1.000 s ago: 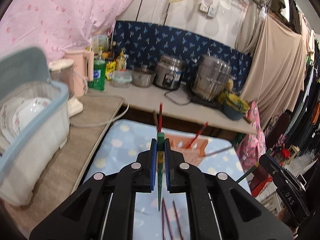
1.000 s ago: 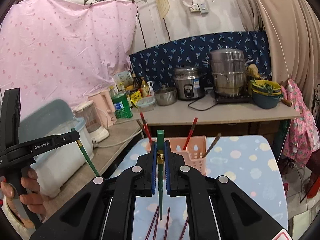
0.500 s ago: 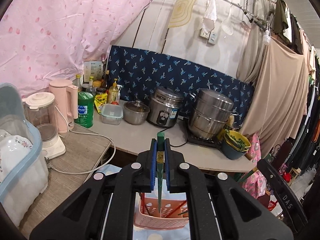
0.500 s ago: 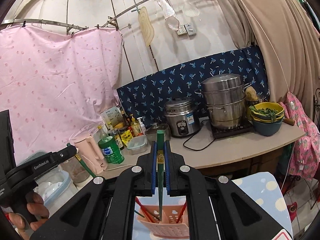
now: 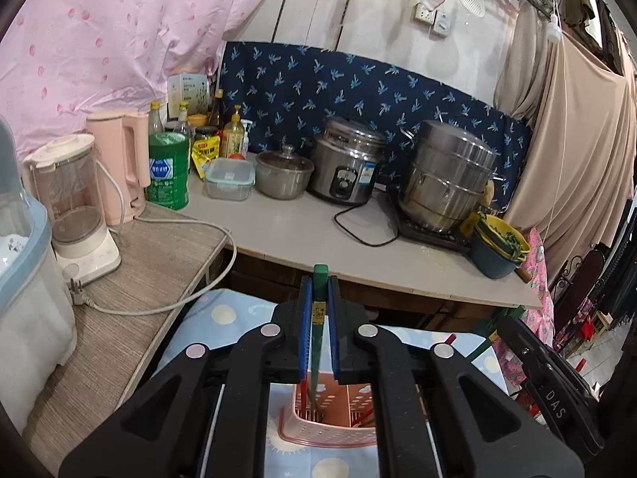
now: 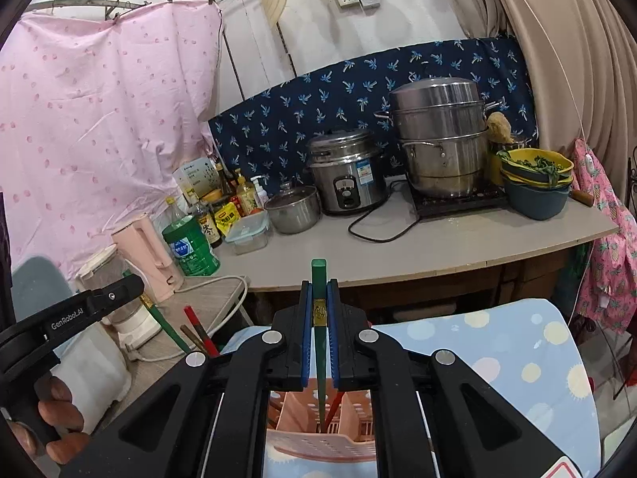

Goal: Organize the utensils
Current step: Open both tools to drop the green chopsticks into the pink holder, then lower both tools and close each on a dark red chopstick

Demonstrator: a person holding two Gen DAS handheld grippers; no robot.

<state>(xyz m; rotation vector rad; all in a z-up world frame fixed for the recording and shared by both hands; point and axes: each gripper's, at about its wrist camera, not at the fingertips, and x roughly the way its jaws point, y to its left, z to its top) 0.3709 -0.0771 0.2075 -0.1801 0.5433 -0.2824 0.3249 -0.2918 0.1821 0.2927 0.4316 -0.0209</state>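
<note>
Both grippers have travelled forward across the blue dotted table since the earlier frames, when the pink utensil basket stood well ahead of them; it now sits directly under their fingertips in both wrist views. Left gripper is clamped tight on 1 green chopstick, which hangs nearly upright with its lower tip dipping into the basket beside a red chopstick already stowed there. Right gripper is likewise closed on a 2nd green chopstick, its tip reaching down among the basket's dividers; which compartment it enters cannot be told. Seen from the right wrist camera, the left tool appears at the left edge with a person's hand wrapped round its handle. Judging from this, the carry is finished and the pair is at the drop-in stage: the next move would be to lower a little and loosen both jaws. A risk is a chopstick catching on a divider or the basket rim and tipping outward when let go.
</note>
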